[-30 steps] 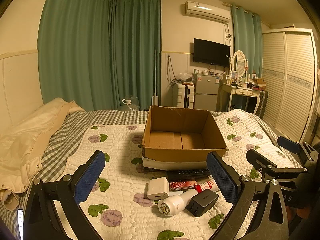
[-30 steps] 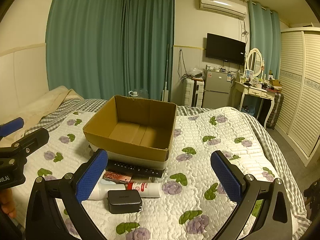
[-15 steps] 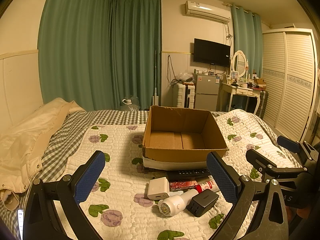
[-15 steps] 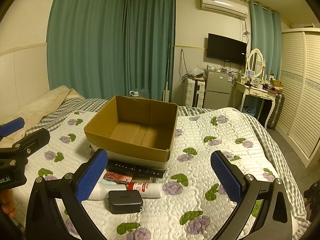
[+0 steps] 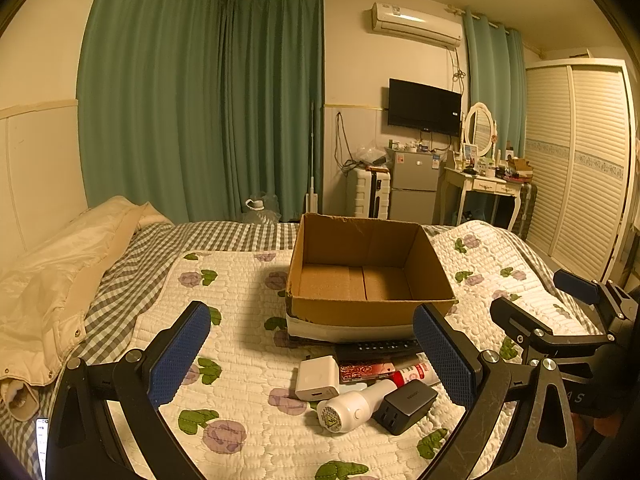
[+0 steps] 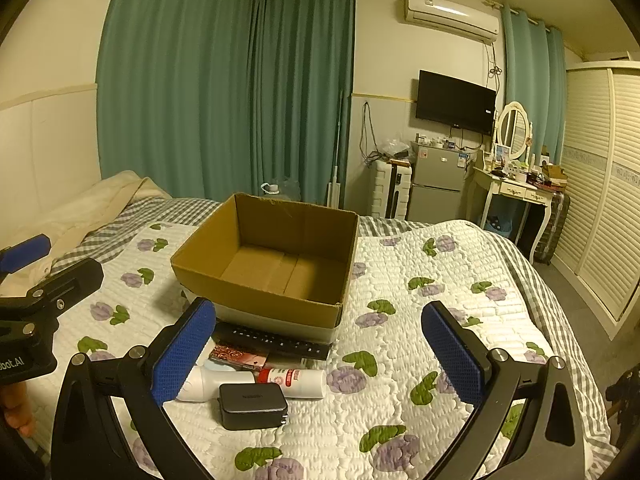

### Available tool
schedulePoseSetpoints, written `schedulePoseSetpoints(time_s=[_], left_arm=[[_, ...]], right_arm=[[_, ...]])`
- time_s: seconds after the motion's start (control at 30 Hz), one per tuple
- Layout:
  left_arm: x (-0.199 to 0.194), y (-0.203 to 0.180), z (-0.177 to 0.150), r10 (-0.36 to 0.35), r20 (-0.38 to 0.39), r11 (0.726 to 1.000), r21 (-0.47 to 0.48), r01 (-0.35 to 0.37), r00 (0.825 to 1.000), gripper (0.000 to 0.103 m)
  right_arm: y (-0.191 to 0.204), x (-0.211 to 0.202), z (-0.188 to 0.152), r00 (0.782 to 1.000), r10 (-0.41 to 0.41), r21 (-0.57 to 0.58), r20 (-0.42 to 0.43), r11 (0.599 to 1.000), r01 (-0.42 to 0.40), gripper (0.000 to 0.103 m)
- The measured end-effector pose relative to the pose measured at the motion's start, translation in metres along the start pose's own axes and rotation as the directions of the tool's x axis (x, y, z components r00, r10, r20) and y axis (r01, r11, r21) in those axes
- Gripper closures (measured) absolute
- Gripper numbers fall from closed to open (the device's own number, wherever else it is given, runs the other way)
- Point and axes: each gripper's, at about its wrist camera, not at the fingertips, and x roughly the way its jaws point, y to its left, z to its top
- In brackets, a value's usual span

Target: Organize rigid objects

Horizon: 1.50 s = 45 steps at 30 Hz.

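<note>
An open, empty cardboard box (image 5: 368,280) (image 6: 276,264) stands on the quilted bed. In front of it lie a black remote (image 5: 378,347) (image 6: 272,340), a white charger cube (image 5: 317,378), a red patterned card (image 5: 366,371) (image 6: 239,357), a white cylinder device (image 5: 354,402) (image 6: 212,382), a white tube with a red label (image 6: 294,382) (image 5: 414,372) and a black adapter (image 5: 406,406) (image 6: 253,405). My left gripper (image 5: 312,356) is open and empty above the pile. My right gripper (image 6: 320,354) is open and empty, just right of it.
A cream duvet (image 5: 56,280) lies along the bed's left side. A phone (image 5: 41,446) lies at the near left edge. Beyond the bed are green curtains, a small fridge (image 5: 412,184), a dressing table (image 5: 484,188) and a wardrobe (image 5: 580,176).
</note>
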Motion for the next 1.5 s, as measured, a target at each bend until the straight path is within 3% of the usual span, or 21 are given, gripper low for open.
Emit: schedulePoseSetpoints(time_s=[0.23, 0.47, 0.77, 0.87, 0.9, 0.93, 1.03, 1.2, 1.37, 1.43, 1.5], left_arm=[[0.009, 0.005, -0.01, 0.031, -0.031, 1.0, 0.004, -0.031, 0.999, 0.0], [0.029, 0.012, -0.032, 0.086, -0.114, 0.996, 0.014, -0.085, 0.99, 0.0], [0.05, 0.009, -0.049, 0.111, -0.185, 0.994, 0.04, -0.105, 0.976, 0.0], [0.059, 0.004, -0.055, 0.11, -0.214, 0.993, 0.053, -0.101, 0.971, 0.0], [0.061, 0.003, -0.057, 0.109, -0.223, 0.993, 0.057, -0.099, 0.969, 0.0], [0.064, 0.002, -0.06, 0.109, -0.233, 0.993, 0.062, -0.097, 0.966, 0.0], [0.071, -0.002, -0.066, 0.118, -0.256, 0.991, 0.088, -0.098, 0.96, 0.0], [0.085, -0.012, -0.074, 0.096, -0.297, 0.992, 0.11, -0.066, 0.95, 0.001], [0.113, -0.034, -0.087, 0.01, -0.354, 0.991, 0.125, 0.037, 0.935, 0.002], [0.127, -0.042, -0.096, 0.009, -0.398, 0.988, 0.148, 0.055, 0.917, 0.003], [0.133, -0.05, -0.104, 0.004, -0.435, 0.981, 0.176, 0.08, 0.9, 0.011]], right_arm=[[0.001, 0.017, -0.011, 0.998, 0.044, -0.006, -0.048, 0.999, -0.045, 0.0], [0.015, 0.062, -0.045, 0.974, 0.107, -0.065, -0.199, 0.99, -0.122, 0.0], [0.03, 0.112, -0.089, 0.895, 0.224, -0.028, -0.386, 0.967, -0.254, 0.005], [0.037, 0.128, -0.098, 0.86, 0.266, -0.011, -0.435, 0.954, -0.301, 0.021], [0.038, 0.131, -0.1, 0.844, 0.283, 0.003, -0.455, 0.948, -0.317, 0.032], [0.037, 0.132, -0.1, 0.839, 0.292, 0.011, -0.459, 0.946, -0.323, 0.032], [0.028, 0.124, -0.096, 0.84, 0.314, 0.039, -0.443, 0.943, -0.331, 0.033], [-0.003, 0.095, -0.076, 0.903, 0.227, -0.016, -0.364, 0.968, -0.25, 0.034], [-0.035, 0.094, -0.065, 0.904, 0.254, 0.09, -0.343, 0.967, -0.237, 0.034], [-0.037, 0.096, -0.065, 0.901, 0.258, 0.102, -0.348, 0.966, -0.237, 0.035], [-0.038, 0.098, -0.066, 0.895, 0.271, 0.107, -0.355, 0.963, -0.249, 0.035]])
